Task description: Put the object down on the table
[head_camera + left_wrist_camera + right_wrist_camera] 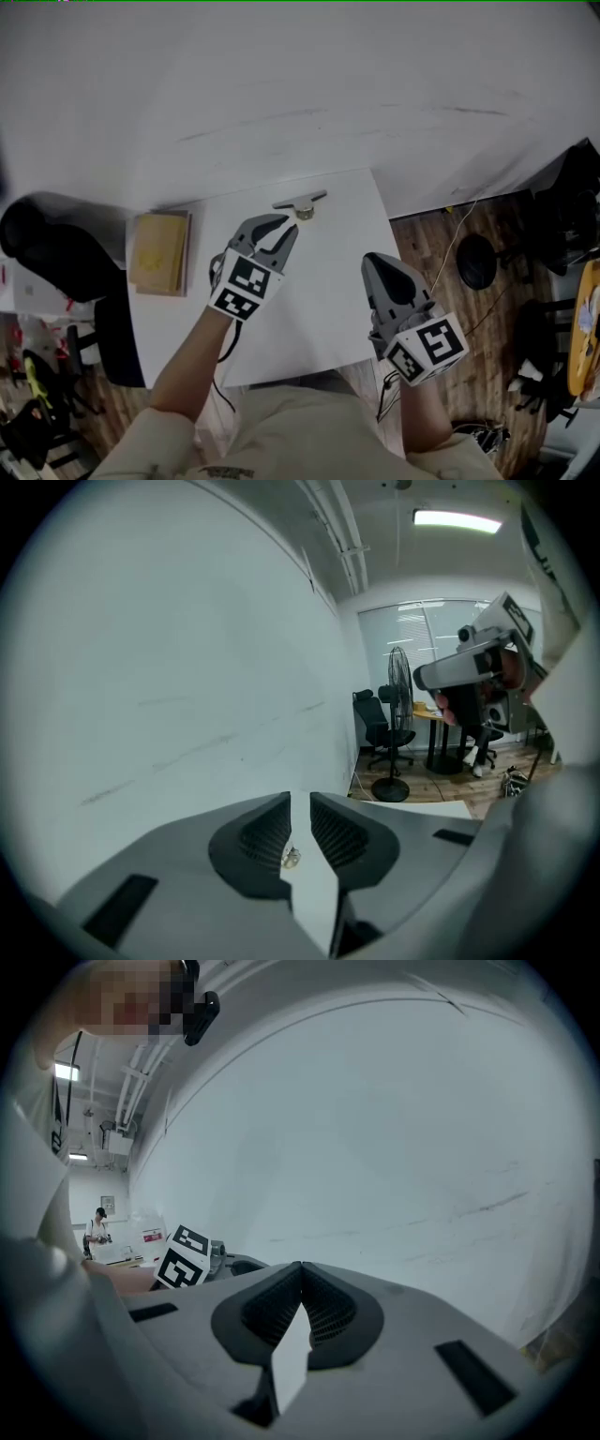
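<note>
1. One black chair (pixel 47 246) is seen at the left edge, standing on a wooden floor (pixel 422 246).
2. One tan block (pixel 159 251) lies on the left side of the single white table (pixel 328 309).
3. Of the two grippers, the left gripper (pixel 287 225) is held with its jaws narrowly parted and nothing gripped.
4. One small metal object (pixel 302 203) lies at the table's upper edge, just beyond them.
5. The right gripper (pixel 368 260) is held with its jaws closed together and empty.
6. The upper frame is filled by a white wall (pixel 300 84).

Left gripper (pixel 290 225) has its jaws a narrow slit apart and empty, while right gripper (pixel 373 262) has its tips pressed together.
</note>
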A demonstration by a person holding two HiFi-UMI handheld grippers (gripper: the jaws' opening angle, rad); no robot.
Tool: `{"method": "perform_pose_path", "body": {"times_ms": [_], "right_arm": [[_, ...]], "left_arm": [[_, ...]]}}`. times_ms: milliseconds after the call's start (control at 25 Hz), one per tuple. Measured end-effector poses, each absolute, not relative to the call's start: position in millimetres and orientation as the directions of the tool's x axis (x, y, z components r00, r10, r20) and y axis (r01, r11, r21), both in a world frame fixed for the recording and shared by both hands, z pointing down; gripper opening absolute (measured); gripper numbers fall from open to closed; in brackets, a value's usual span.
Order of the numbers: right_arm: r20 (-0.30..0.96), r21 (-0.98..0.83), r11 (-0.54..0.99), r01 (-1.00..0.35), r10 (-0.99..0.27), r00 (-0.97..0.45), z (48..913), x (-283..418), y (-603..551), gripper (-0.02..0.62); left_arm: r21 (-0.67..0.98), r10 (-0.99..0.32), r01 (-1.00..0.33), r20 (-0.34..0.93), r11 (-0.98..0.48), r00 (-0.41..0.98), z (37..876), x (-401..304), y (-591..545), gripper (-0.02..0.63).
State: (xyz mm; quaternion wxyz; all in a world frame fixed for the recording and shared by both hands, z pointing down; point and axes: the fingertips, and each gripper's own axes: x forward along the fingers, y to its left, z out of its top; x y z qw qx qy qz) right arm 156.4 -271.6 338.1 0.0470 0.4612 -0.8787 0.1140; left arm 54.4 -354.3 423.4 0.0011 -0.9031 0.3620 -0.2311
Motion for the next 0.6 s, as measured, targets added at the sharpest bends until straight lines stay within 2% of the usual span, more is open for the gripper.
{"method": "perform_pose_path", "body": {"times_ms": [360,600], "right_arm": [[0.071,-0.121,0.588,-0.800,-0.799,-0.598,277.0,144.7,-232.7,0.022],[0.007,-0.103,0.623,-0.775,-0.779,-0.627,248.3,135.1,-209.1,0.021]], "left_arm": [[-0.123,-0.665,-0.663,0.295,-0.738,0.686,358.2,37.6,-289.0,0.052],[-0.092,-0.704,-0.706,0.234,-0.702,0.670,341.6,11.6,-252.5,0.037]]}}
